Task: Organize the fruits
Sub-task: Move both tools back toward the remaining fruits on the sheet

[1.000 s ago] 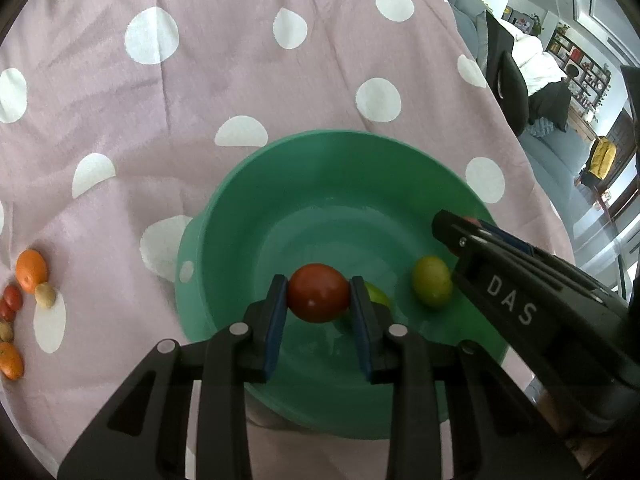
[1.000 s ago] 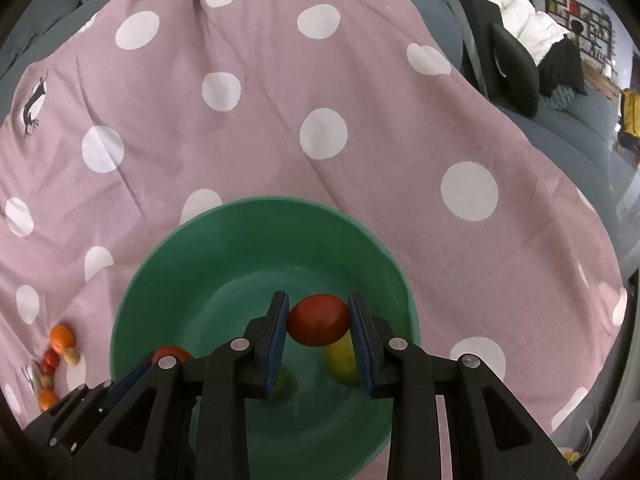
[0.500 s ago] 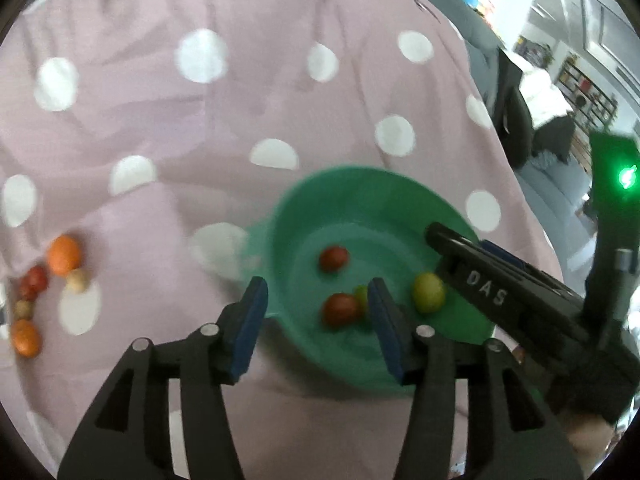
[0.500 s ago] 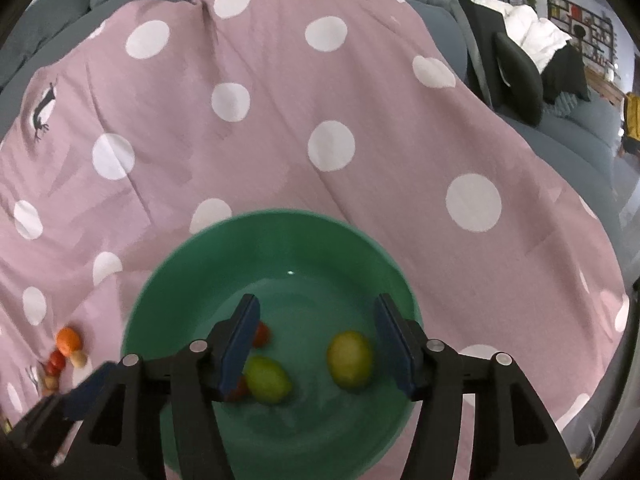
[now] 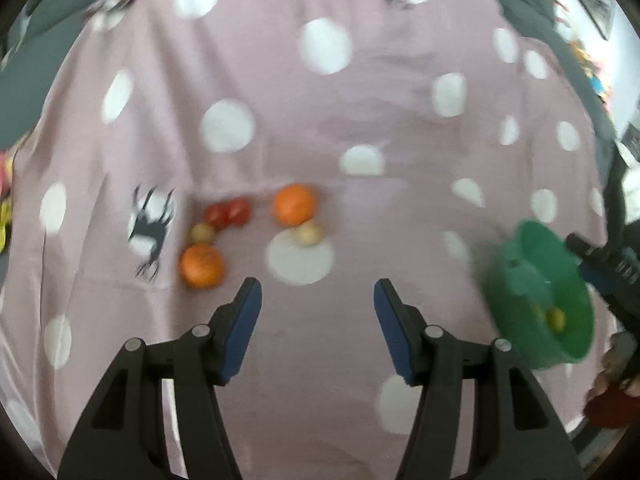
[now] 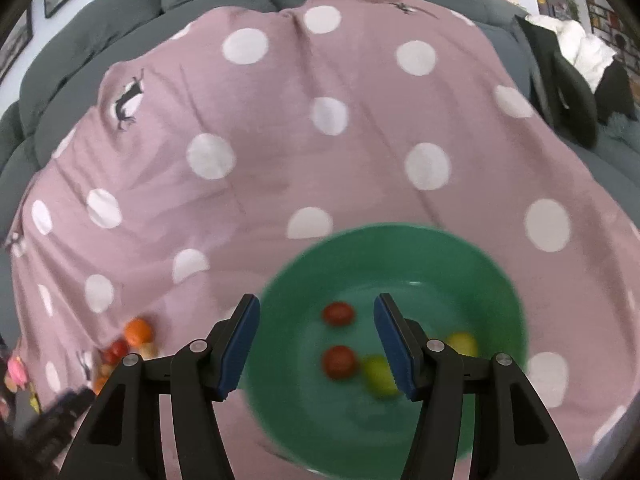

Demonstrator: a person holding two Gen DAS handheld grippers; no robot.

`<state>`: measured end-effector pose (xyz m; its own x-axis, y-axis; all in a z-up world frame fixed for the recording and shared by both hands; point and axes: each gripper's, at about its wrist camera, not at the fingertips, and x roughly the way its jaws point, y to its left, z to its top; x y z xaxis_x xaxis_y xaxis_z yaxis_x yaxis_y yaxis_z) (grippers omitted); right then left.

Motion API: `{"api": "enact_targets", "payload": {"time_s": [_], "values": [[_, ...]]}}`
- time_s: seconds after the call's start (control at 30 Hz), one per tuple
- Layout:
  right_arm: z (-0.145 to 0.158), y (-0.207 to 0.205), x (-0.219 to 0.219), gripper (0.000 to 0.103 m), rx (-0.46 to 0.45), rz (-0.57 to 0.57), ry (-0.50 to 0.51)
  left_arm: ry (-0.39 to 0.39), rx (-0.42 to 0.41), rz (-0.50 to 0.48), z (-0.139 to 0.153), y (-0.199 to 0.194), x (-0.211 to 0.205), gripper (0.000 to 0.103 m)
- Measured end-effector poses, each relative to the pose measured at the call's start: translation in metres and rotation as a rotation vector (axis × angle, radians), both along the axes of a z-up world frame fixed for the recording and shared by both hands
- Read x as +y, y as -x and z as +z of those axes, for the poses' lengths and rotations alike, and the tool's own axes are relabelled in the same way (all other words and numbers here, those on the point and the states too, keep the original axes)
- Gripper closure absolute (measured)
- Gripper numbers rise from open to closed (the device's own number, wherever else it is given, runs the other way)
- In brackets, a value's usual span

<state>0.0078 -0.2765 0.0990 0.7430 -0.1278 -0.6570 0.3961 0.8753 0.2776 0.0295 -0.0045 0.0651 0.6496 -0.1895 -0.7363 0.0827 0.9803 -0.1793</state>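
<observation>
1. 2 hand-held grippers are empty: your left hand-held gripper (image 5: 318,312) has just been opening and stands wide; the right hand-held gripper (image 6: 316,330) is partly open above the green bowl (image 6: 496,276).
2. Loose fruits lie on the dotted blanket (image 5: 280,92); centre on the nearest orange (image 5: 201,266).
3. Straddle it before closing.
</observation>
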Motion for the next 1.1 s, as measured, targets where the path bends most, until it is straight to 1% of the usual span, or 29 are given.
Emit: {"api": "enact_targets", "payload": {"time_s": [0.03, 0.1, 0.17, 0.23, 0.27, 0.33, 0.4, 0.47, 0.53, 0.6, 0.7, 0.8, 0.83, 0.87, 0.97, 1.1], "values": [[-0.002, -0.004, 0.005, 0.043, 0.002, 0.009, -0.012, -0.006, 0.011, 0.006, -0.007, -0.001, 0.003, 0.045], [-0.006, -0.011, 0.019, 0.043, 0.006, 0.057, -0.019, -0.05, 0.058, 0.017, -0.02, -0.007, 0.008, 0.046], [-0.008, -0.014, 0.032, 0.043, 0.006, 0.09, -0.017, -0.058, 0.062, 0.034, -0.025, -0.011, 0.017, 0.046], [-0.011, -0.016, 0.038, 0.043, -0.013, 0.098, -0.056, -0.069, 0.074, 0.077, -0.027, -0.011, 0.024, 0.046], [-0.013, -0.018, 0.04, 0.043, -0.021, 0.094, -0.076, -0.056, 0.069, 0.075, -0.025, -0.01, 0.026, 0.046], [-0.016, -0.021, 0.042, 0.043, -0.02, 0.087, -0.083, -0.027, 0.055, 0.054, -0.02, -0.01, 0.026, 0.046], [-0.018, -0.023, 0.045, 0.043, -0.005, 0.072, -0.067, -0.009, 0.034, 0.029, -0.013, -0.005, 0.026, 0.046], [-0.019, -0.024, 0.05, 0.043, 0.006, 0.073, -0.042, -0.017, 0.011, 0.01, -0.009, -0.002, 0.025, 0.046], [-0.019, -0.024, 0.052, 0.043, 0.007, 0.078, -0.023, -0.028, 0.006, 0.027, -0.007, -0.003, 0.027, 0.046], [-0.021, -0.021, 0.053, 0.043, -0.001, 0.073, 0.014, -0.013, 0.018, 0.055, -0.007, -0.006, 0.03, 0.046], [-0.026, -0.026, 0.056, 0.043, 0.017, 0.059, 0.051, 0.004, 0.002, 0.021, -0.002, -0.003, 0.031, 0.046], [-0.027, -0.029, 0.063, 0.043, 0.022, 0.084, 0.042, -0.029, -0.025, 0.034, 0.0, -0.002, 0.032, 0.046], [-0.027, -0.028, 0.066, 0.042, 0.023, 0.086, 0.05, -0.034, -0.027, 0.037, 0.0, -0.003, 0.033, 0.046], [-0.026, -0.027, 0.069, 0.042, 0.025, 0.086, 0.079, -0.033, -0.023, 0.036, 0.0, -0.003, 0.034, 0.046], [-0.022, -0.024, 0.072, 0.042, 0.01, 0.099, 0.118, 0.001, -0.018, 0.036, 0.002, -0.003, 0.041, 0.046], [-0.015, -0.021, 0.074, 0.042, -0.013, 0.095, 0.151, 0.018, -0.035, 0.054, 0.007, -0.003, 0.051, 0.046]]}}
